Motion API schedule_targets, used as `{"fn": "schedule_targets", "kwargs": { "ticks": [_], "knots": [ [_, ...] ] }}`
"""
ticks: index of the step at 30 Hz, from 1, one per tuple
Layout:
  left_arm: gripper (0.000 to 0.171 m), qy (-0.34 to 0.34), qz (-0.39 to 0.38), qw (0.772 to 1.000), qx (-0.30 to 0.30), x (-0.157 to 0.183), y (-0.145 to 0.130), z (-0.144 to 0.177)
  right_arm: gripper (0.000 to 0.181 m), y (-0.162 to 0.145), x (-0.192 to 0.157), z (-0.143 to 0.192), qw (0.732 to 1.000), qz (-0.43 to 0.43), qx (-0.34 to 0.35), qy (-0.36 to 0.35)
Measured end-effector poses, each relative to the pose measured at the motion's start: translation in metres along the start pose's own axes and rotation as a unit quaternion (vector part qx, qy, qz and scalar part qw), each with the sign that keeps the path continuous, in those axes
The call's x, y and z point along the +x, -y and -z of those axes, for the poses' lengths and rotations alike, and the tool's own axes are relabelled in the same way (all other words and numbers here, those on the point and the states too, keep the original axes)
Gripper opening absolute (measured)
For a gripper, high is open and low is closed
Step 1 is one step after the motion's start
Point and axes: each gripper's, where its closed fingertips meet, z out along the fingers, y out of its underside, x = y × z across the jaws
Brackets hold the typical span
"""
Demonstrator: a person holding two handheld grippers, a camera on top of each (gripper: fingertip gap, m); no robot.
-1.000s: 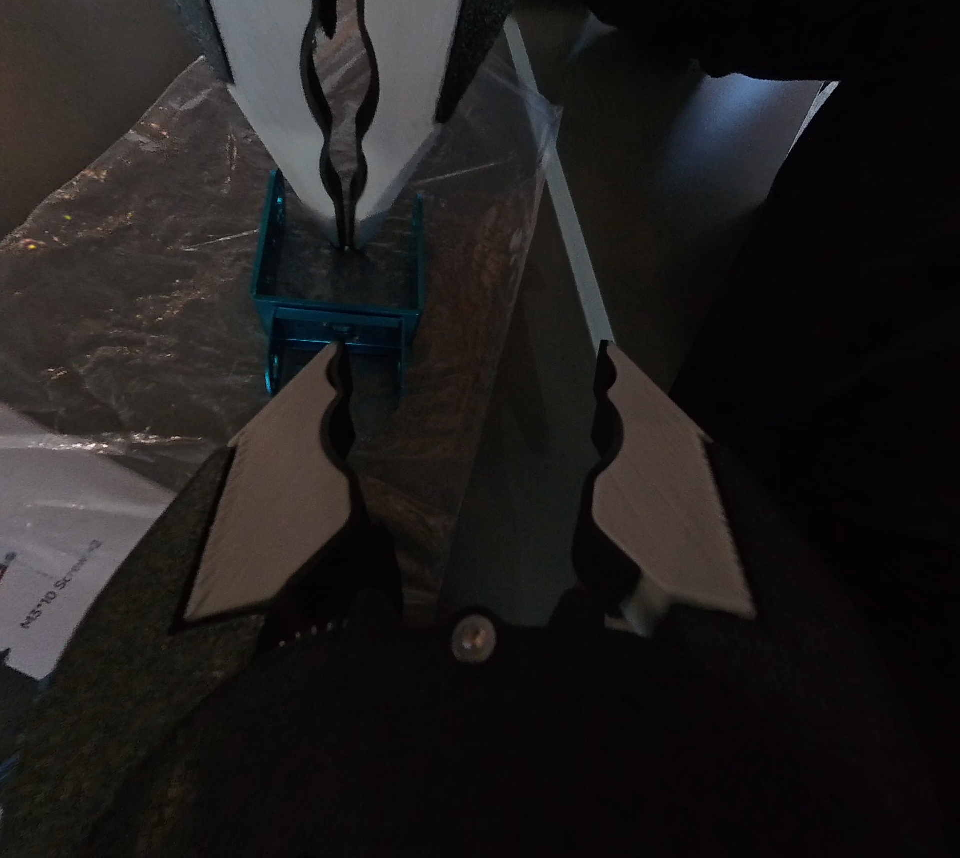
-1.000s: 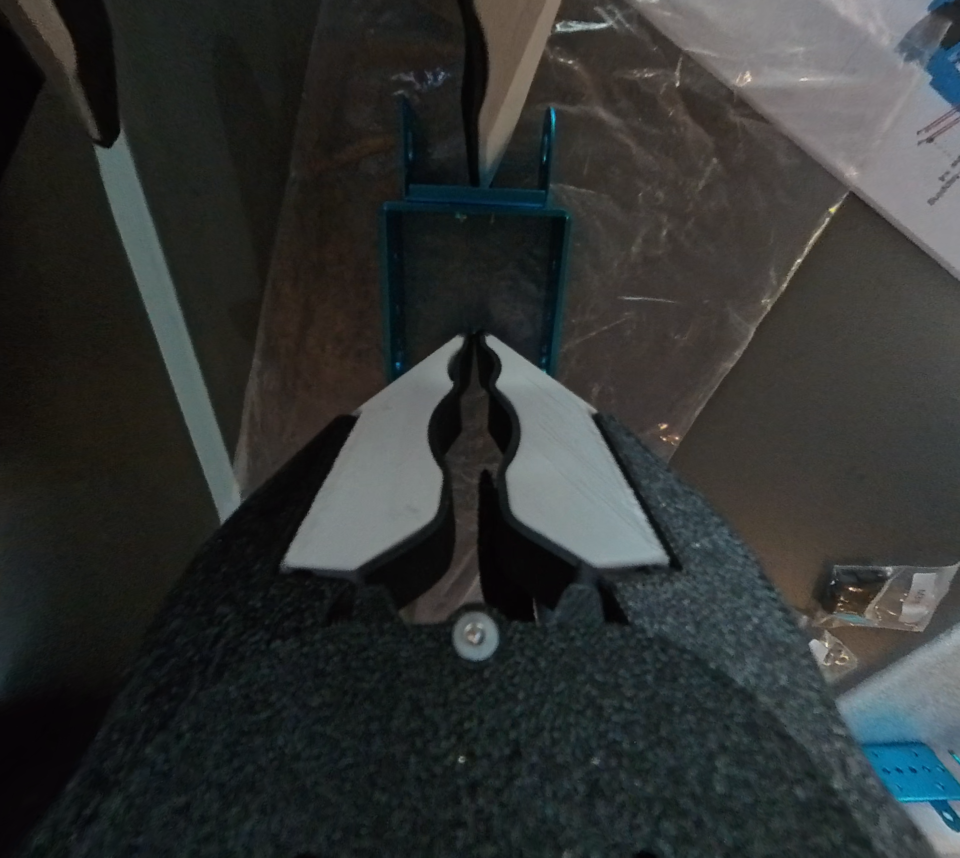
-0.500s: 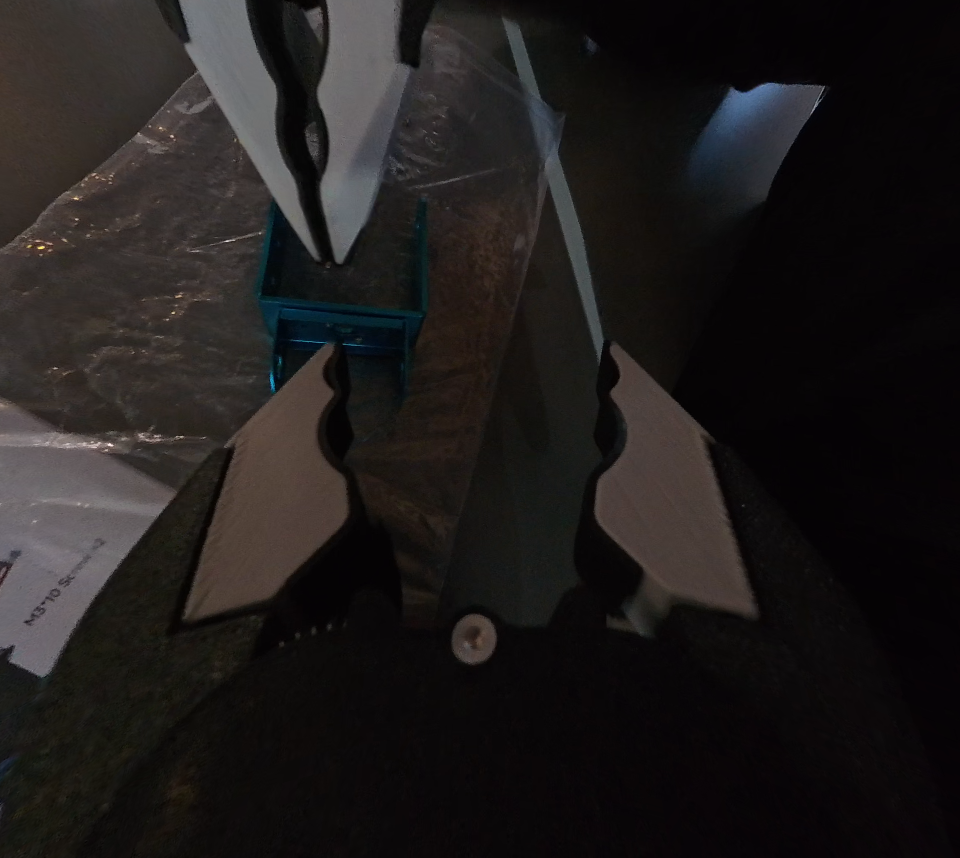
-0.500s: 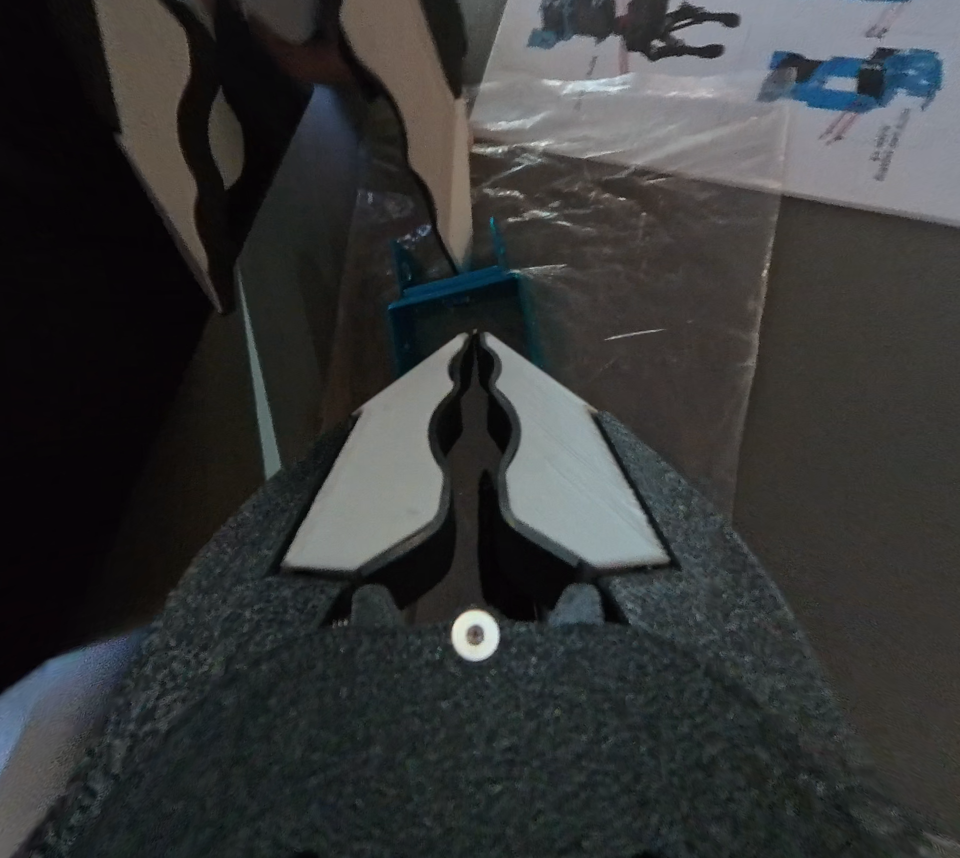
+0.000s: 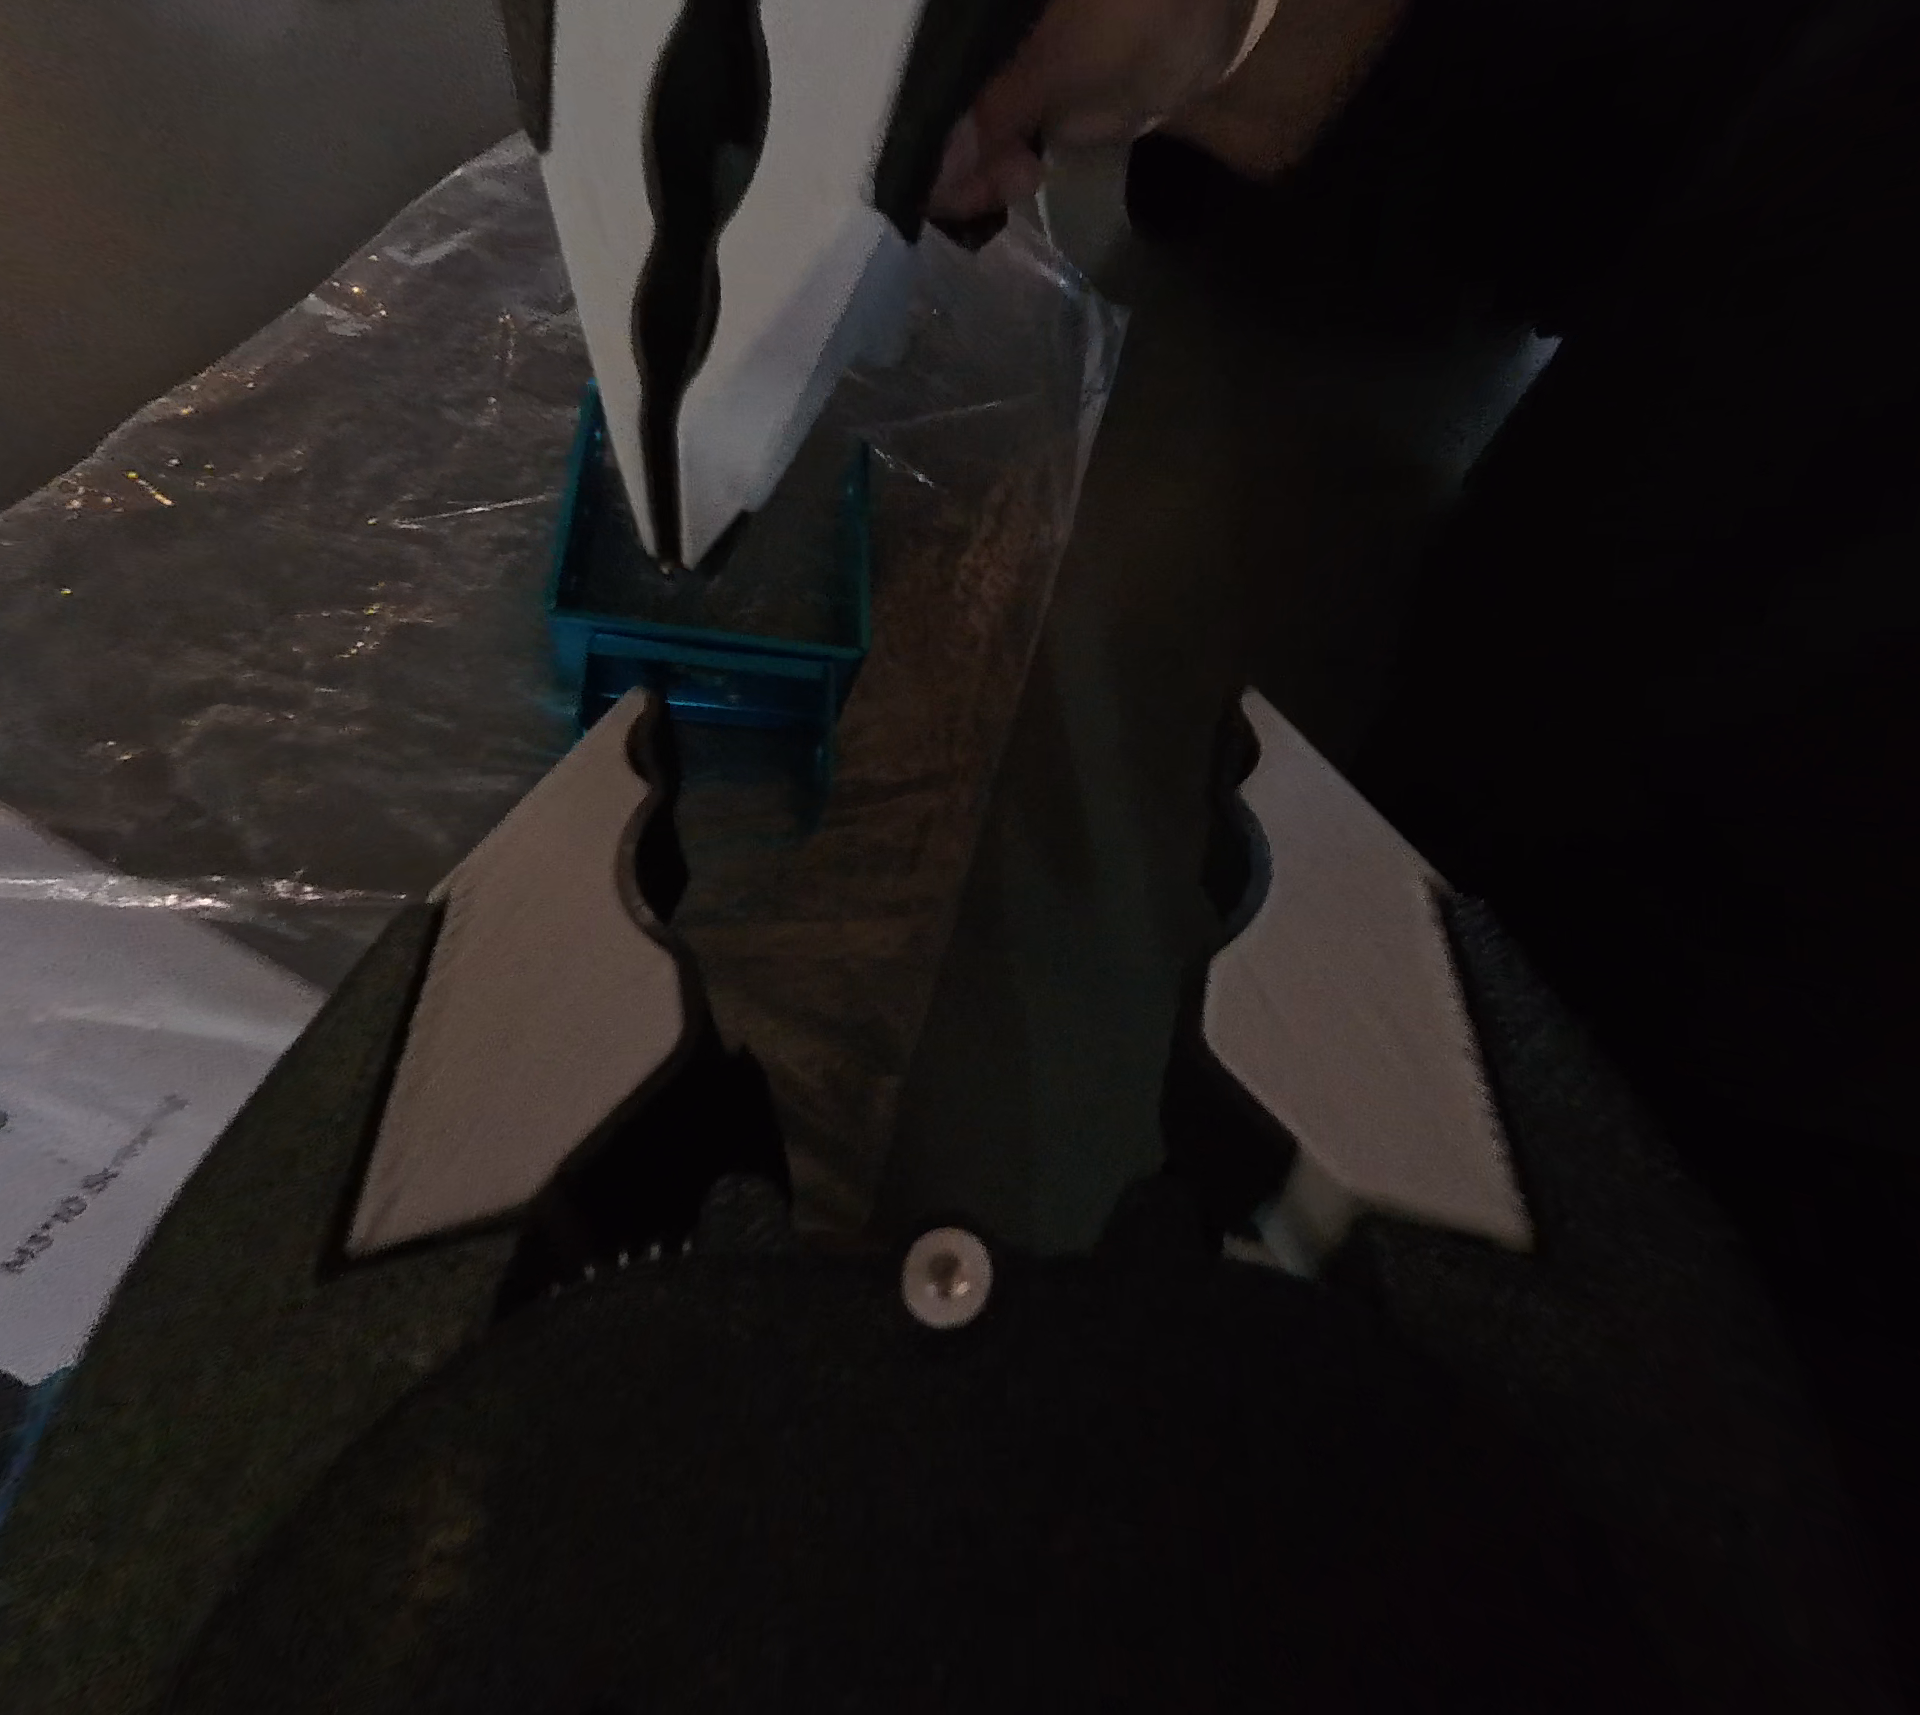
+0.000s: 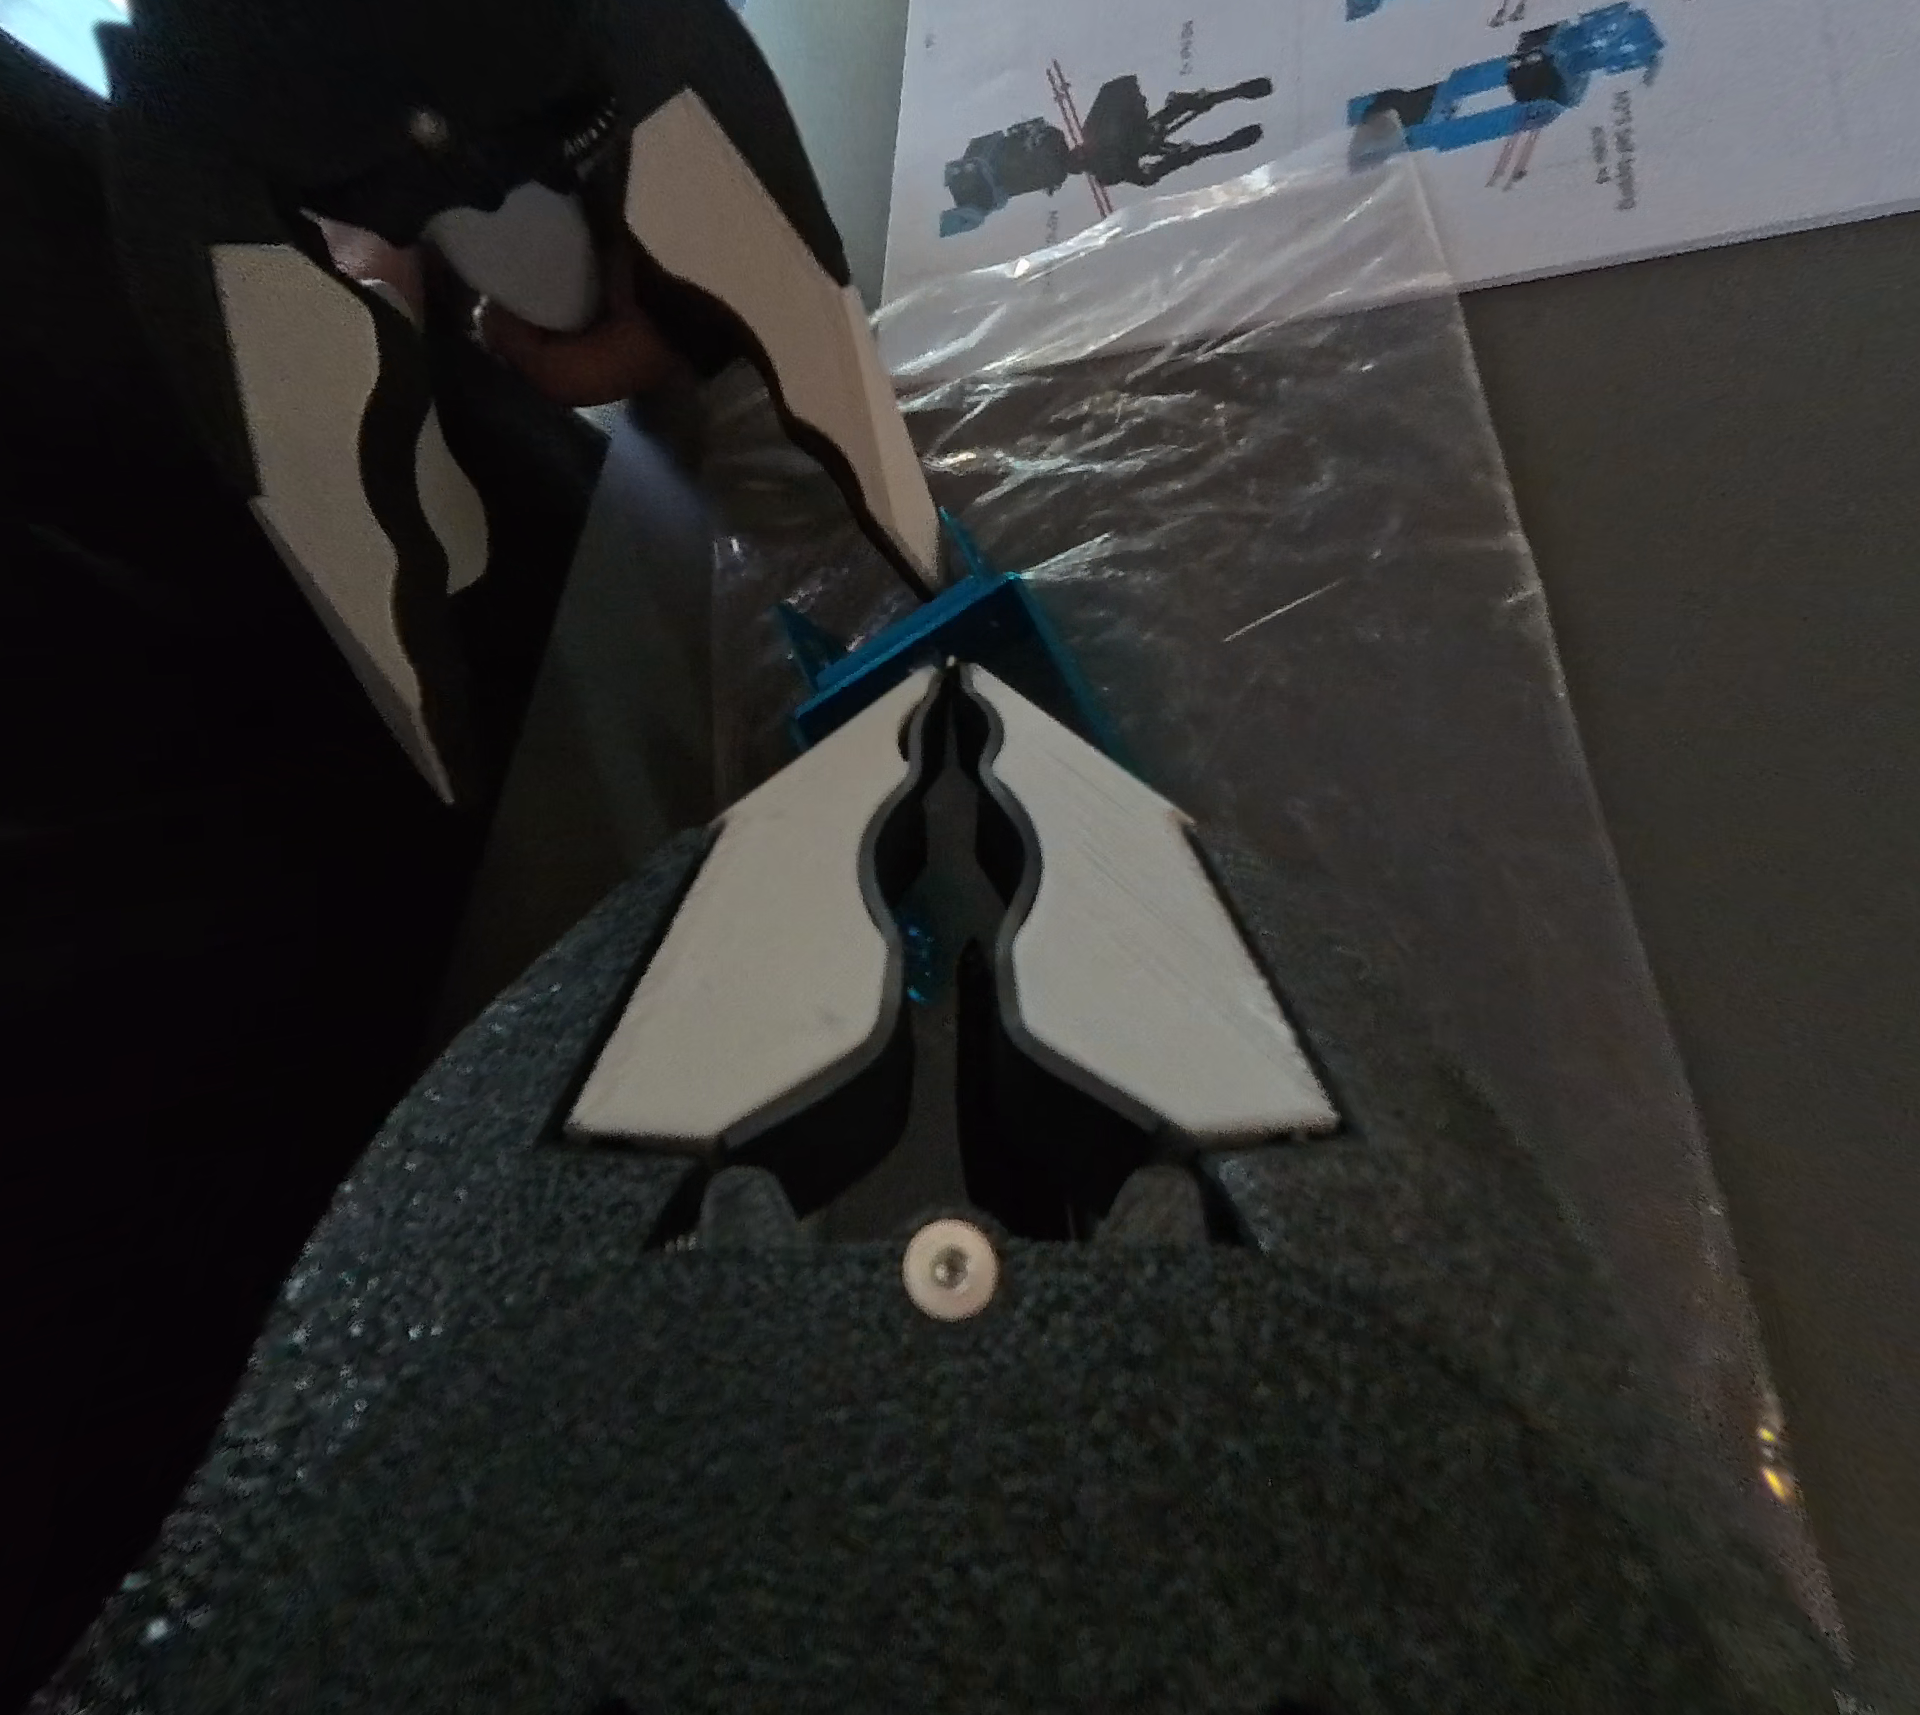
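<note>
A small blue metal U-bracket stands on a clear plastic bag, just ahead of my left gripper. The left gripper is open and empty, and its left fingertip is close to the bracket's near wall. My right gripper comes down from above with its tips inside the bracket. It is shut, with a tiny pale metal piece pinched at the tips. In the right wrist view the right gripper points at the bracket. The open left gripper hangs over the bracket there, one fingertip near its far side.
The clear plastic bag covers the dark tabletop under the bracket. A printed assembly sheet lies beyond it, and another paper lies at the left. A person's hand and dark sleeve fill the right side.
The right gripper has tilted over from looking straight down to a low slant, and its tips stay inside the bracket. The left gripper stays open in the same place.
</note>
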Motion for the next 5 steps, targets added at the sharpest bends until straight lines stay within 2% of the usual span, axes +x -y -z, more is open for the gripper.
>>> {"fn": "schedule_targets", "kwargs": {
  "ticks": [5],
  "knots": [
    [0.103, -0.024, 0.003, 1.000, 0.014, 0.0053, 0.0037, 0.0034, 0.001, -0.0033, -0.0026, -0.0073, 1.000, 0.004, -0.019, 0.006]
  ]
}}
